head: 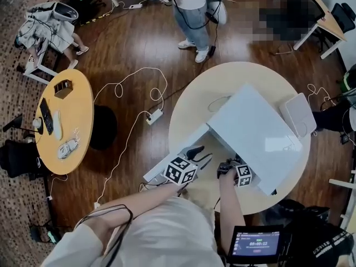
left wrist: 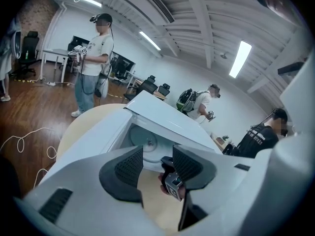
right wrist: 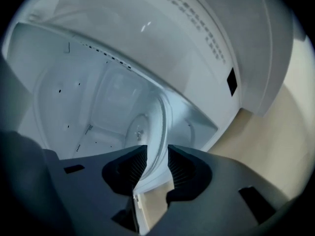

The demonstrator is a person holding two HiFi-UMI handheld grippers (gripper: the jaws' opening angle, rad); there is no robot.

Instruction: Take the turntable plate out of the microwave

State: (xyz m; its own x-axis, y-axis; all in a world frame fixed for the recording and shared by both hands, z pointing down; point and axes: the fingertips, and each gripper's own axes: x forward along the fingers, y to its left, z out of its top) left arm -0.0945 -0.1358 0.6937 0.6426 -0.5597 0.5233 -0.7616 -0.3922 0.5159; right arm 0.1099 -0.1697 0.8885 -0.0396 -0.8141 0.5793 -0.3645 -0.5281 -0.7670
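Cavity [right wrist: 83, 102]: the front is open, closed in by the roof, side walls and floor. Door [head: 177, 148]: stands wide open at the left of the microwave [head: 253, 129] and walls off that side. Turntable plate [right wrist: 158, 122]: tilted on edge across the middle of the mouth, between the parted jaws of the right gripper [right wrist: 153, 167], which takes up the lower opening. Left gripper [left wrist: 157, 167]: jaws apart with nothing between them, over the bare strip of table [head: 192, 107] between door and right gripper. Tabletop beyond the door: free.
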